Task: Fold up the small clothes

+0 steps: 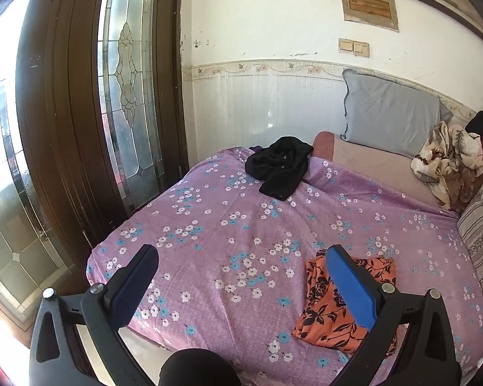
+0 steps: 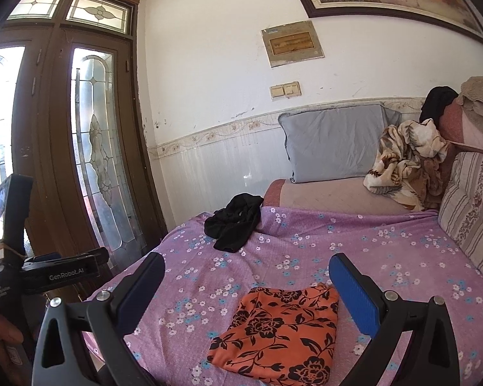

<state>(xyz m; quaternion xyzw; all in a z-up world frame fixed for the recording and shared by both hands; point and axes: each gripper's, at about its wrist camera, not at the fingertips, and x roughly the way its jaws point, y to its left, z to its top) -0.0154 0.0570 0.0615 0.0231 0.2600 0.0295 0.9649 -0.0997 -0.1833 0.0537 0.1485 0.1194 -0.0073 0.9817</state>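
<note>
I hold both grippers above the near edge of the bed (image 2: 386, 241), and the fingers of my left gripper (image 1: 241, 276) and my right gripper (image 2: 246, 281) are spread wide with nothing between them. The folded orange floral garment (image 2: 283, 331) lies flat on the purple flowered sheet, just ahead of and between my right fingers, while in the left wrist view it sits partly behind the blue pad of the right-hand finger (image 1: 351, 286). A crumpled black garment (image 1: 278, 167) rests well beyond both sets of fingertips, near the grey pillow (image 1: 389, 112) against the wall.
</note>
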